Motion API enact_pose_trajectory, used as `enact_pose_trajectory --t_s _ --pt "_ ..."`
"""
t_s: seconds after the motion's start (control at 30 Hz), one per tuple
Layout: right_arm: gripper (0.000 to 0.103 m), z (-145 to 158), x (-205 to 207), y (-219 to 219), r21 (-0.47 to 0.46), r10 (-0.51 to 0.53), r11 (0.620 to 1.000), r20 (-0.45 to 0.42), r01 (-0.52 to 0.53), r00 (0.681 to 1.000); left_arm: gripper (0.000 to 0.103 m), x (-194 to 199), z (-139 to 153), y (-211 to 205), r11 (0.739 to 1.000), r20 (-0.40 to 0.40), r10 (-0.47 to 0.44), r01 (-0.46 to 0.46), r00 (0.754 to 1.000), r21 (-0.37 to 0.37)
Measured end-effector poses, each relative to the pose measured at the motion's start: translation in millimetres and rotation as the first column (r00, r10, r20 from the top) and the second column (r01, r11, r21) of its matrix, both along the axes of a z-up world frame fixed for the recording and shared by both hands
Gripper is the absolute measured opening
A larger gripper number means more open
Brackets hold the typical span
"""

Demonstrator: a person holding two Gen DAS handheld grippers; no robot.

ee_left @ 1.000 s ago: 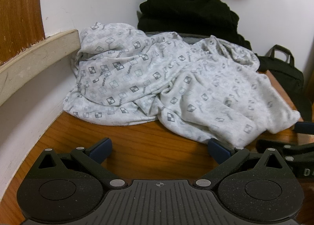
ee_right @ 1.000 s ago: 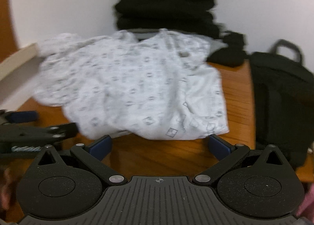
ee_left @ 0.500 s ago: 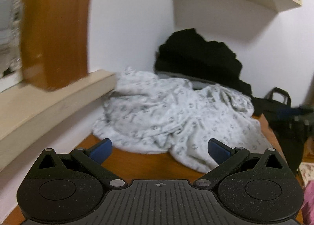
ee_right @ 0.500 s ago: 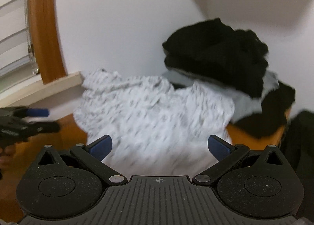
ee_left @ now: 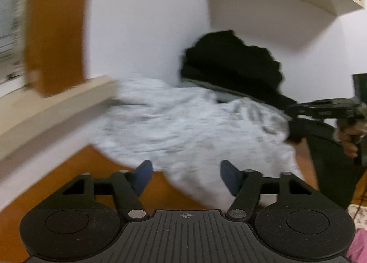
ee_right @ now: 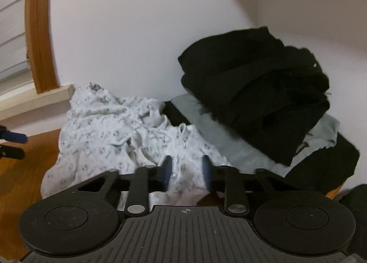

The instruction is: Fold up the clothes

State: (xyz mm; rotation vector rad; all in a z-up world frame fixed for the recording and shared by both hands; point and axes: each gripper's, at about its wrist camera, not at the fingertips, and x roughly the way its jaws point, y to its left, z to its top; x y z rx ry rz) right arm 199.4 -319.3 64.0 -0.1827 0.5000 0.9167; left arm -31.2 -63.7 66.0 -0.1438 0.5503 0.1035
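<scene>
**Both claws closing in on the crumpled white garment**

While the right claw (ee_right: 185,172) draws its blue pads together, the patterned white garment (ee_right: 119,130) sits right in front of it, and a fold of that cloth shows in the narrowing gap between the pads. Whether the pads already press on it I cannot tell; they look a touch apart from the fabric. Over on the other side, the left claw (ee_left: 184,177) is also narrowing, its jaws at about half width, with the near hem of the same garment (ee_left: 183,130) hanging into the gap from the right and bare orange tabletop (ee_left: 75,171) under the left pad. No pinch there yet.

Now the relation that matters: the garment lies as a heap ahead of both claws, spread crosswise from the windowsill (ee_right: 36,100) toward the stack of dark clothes (ee_right: 263,84) at the wall. The right claw sits nearer, at the garment's right-hand end beside that stack. The left claw faces the front edge. My read: each end needs catching so the cloth can be lifted and spread flat.
</scene>
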Motion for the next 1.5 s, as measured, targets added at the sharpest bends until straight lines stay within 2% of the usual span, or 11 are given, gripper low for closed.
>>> enact_pose_trajectory --t_s 0.23,0.33,0.4,0.47,0.5,0.73,0.93,1.13,1.27,1.4,1.5 --pt "0.022 -13 -15 -8 -0.026 0.011 1.000 0.013 -0.011 1.000 0.060 62 -22 -94 0.985 -0.098 -0.159 0.165 0.982 0.052" --pt "0.022 -16 -25 -11 -0.050 0.018 0.999 0.038 -0.016 0.999 0.059 78 -38 -112 0.979 -0.153 -0.153 0.171 0.976 0.111" --pt "0.022 -14 -30 -12 -0.064 0.030 0.998 0.060 -0.027 0.998 0.041 78 -44 -110 0.981 -0.160 -0.149 0.166 0.976 0.098" --pt "0.022 -12 -35 -13 -0.071 0.047 0.997 0.081 -0.041 0.996 0.003 79 -50 -108 0.983 -0.167 -0.144 0.160 0.975 0.086" --pt "0.022 -10 -38 -14 -0.071 0.055 0.996 0.090 -0.049 0.994 0.003 73 -48 -104 0.986 -0.152 -0.140 0.153 0.978 0.074" --pt "0.022 1 -38 -11 -0.063 0.061 0.997 0.112 -0.054 0.992 0.002 -9 5 -54 0.998 -0.004 -0.012 0.012 1.000 0.058" --pt "0.023 11 -51 13 -0.056 0.088 0.995 0.116 -0.082 0.989 0.002 -112 53 -10 0.988 0.104 0.139 -0.146 0.985 0.056" --pt "0.023 23 -93 57 -0.025 0.199 0.980 0.112 -0.197 0.974 0.002 -241 82 47 0.940 0.193 0.333 -0.342 0.923 0.016" --pt "0.022 27 -131 93 -0.017 0.303 0.953 0.112 -0.303 0.946 0.002 -319 88 83 0.879 0.223 0.462 -0.476 0.859 0.011" --pt "0.022 23 -168 127 -0.005 0.404 0.914 0.088 -0.405 0.910 0.002 -367 66 115 0.821 0.159 0.559 -0.570 0.814 0.028" --pt "0.022 11 -188 147 -0.019 0.455 0.890 0.071 -0.455 0.888 0.003 -385 44 134 0.799 0.111 0.597 -0.601 0.794 -0.002"
